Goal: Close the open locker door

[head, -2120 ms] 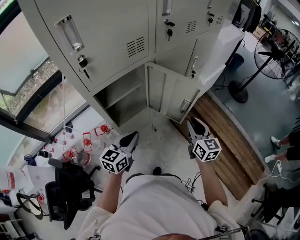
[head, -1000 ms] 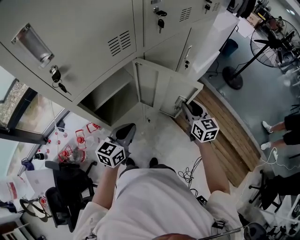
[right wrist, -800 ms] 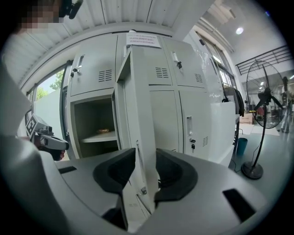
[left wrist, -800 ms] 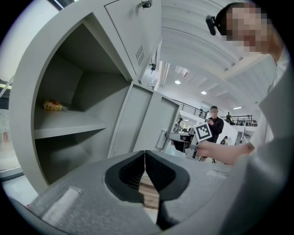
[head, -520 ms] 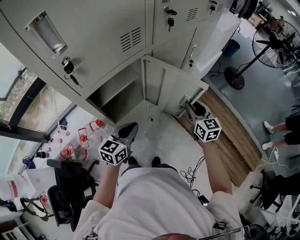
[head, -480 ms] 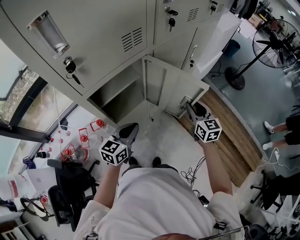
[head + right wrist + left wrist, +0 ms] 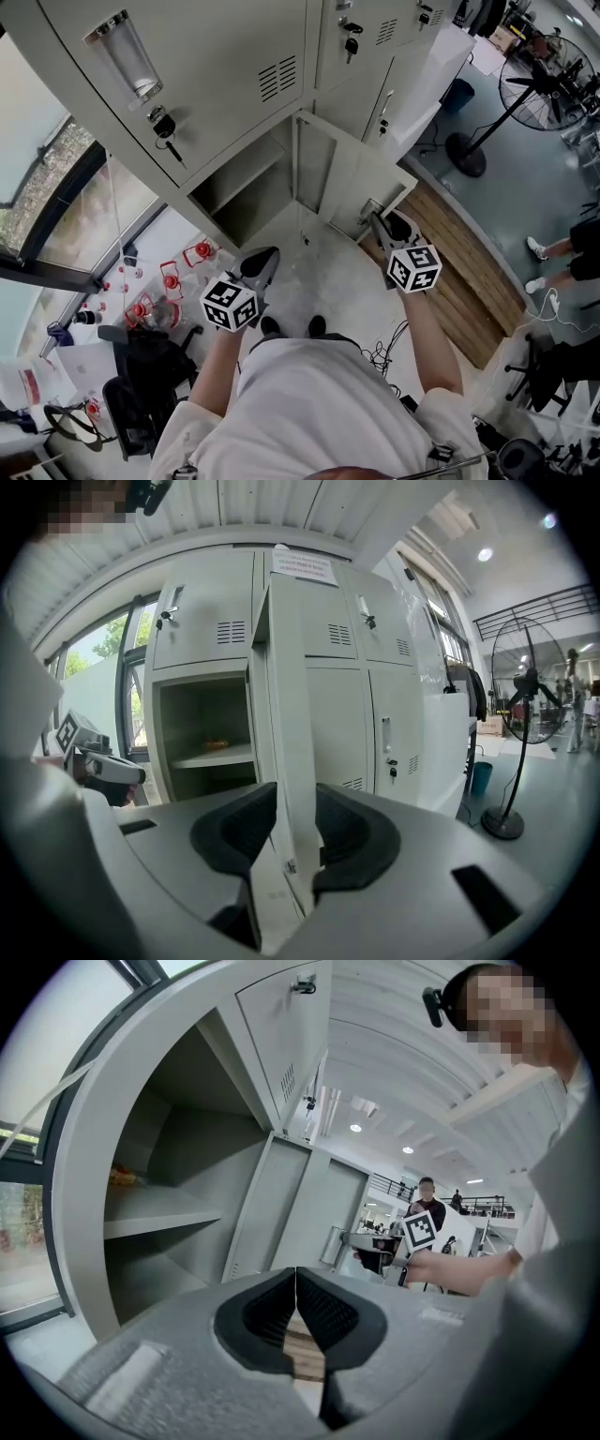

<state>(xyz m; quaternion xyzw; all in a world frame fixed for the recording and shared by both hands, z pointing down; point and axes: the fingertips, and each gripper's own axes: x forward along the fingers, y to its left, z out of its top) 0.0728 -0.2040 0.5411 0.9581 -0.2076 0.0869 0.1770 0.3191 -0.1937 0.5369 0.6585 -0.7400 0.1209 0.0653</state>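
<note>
The open locker door [image 7: 342,183] stands out from the grey locker bank, hinged beside the empty lower compartment [image 7: 239,187]. My right gripper [image 7: 378,217] is at the door's free edge, near its handle. In the right gripper view the door's edge [image 7: 286,714] fills the gap between the jaws, and my right gripper [image 7: 295,794] is shut on it. My left gripper [image 7: 265,253] hangs low in front of the compartment [image 7: 159,1222], away from the door. The left gripper [image 7: 296,1274] is shut with nothing in it.
A small orange thing [image 7: 216,745] lies on the compartment's shelf. Keys [image 7: 164,127] hang from the neighbouring doors. A standing fan [image 7: 544,84] is at the right, past a wooden floor strip [image 7: 459,272]. An office chair [image 7: 141,375] and red items [image 7: 169,281] sit at the left. Cables [image 7: 384,352] lie by my feet.
My right gripper has moved up from just short of the door to its free edge and stays there. The left gripper has hardly moved. The door's angle looks the same.
</note>
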